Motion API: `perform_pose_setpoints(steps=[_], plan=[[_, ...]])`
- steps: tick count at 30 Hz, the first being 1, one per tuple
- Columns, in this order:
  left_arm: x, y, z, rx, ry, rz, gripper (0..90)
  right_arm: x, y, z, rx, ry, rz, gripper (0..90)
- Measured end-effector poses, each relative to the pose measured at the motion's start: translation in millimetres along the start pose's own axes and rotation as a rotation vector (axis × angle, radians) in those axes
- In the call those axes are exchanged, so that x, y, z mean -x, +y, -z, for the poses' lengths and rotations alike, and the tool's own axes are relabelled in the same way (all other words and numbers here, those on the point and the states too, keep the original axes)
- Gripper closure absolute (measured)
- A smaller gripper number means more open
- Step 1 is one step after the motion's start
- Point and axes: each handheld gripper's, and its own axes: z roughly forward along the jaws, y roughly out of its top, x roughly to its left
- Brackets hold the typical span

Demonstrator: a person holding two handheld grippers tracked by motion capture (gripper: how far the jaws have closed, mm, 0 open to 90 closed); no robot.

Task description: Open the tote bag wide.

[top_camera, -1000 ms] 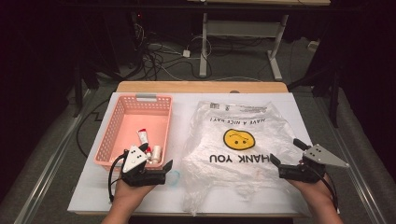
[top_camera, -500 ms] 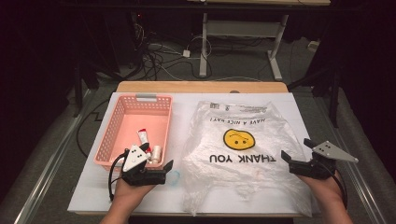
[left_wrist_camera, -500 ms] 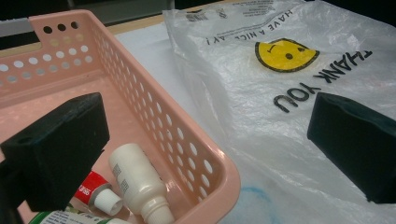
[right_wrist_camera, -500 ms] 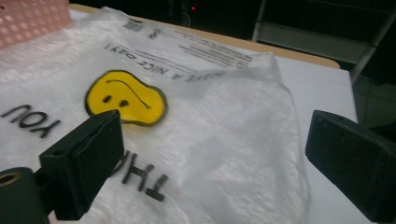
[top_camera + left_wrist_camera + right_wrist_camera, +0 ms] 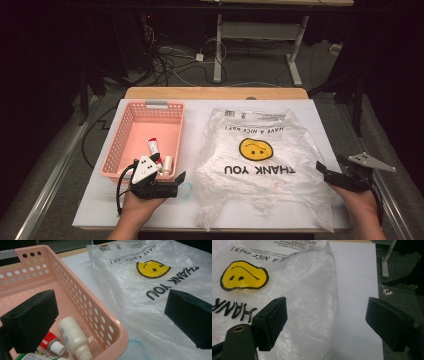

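Observation:
A clear plastic bag [image 5: 255,160] with a yellow smiley and "THANK YOU" print lies flat on the white table top [image 5: 310,120]. Left of it stands a pink basket [image 5: 117,142] holding a white bottle [image 5: 167,164] and a red-tipped tube [image 5: 153,146]. My left gripper [image 5: 177,184] rests open at the basket's near right corner; its view spans the basket rim [image 5: 110,325], the bottle [image 5: 73,337] and the bag [image 5: 150,290]. My right gripper [image 5: 331,165] is open at the bag's right edge. Its jaws have just been closing, with the bag's edge [image 5: 322,290] between them, unpressed.
A faint blue ring [image 5: 186,189] lies on the table by the left gripper. The table's right edge [image 5: 378,302] runs close beside the right gripper, with dark floor beyond. Cables and a desk frame [image 5: 218,50] lie on the floor behind the table.
My right gripper has moved right, off the bag toward the table's right edge, and its jaws stand narrower. The left gripper has kept still.

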Motion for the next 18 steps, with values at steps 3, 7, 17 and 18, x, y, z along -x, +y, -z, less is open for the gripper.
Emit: perform_pose_setpoints(steps=[3, 7, 17, 18], plan=[[0.3, 0.0, -0.1, 0.0, 0.0, 0.0, 0.0, 5.5, -4.1, -2.5, -0.024, -0.018, -0.005, 31.1], [0.5, 0.0, 0.1, 0.0, -0.001, 0.0, 0.0, 11.4, -8.6, -5.9, -0.057, 0.0, -0.048, 41.0], [0.4, 0.3, -0.2, -0.004, -0.003, -0.003, 0.0, 12.3, -12.4, -13.5, -0.122, 0.044, -0.084, 62.0], [0.4, 0.3, -0.2, -0.004, -0.003, -0.003, 0.0, 10.6, -12.9, -14.9, -0.142, 0.039, -0.073, 70.9]])
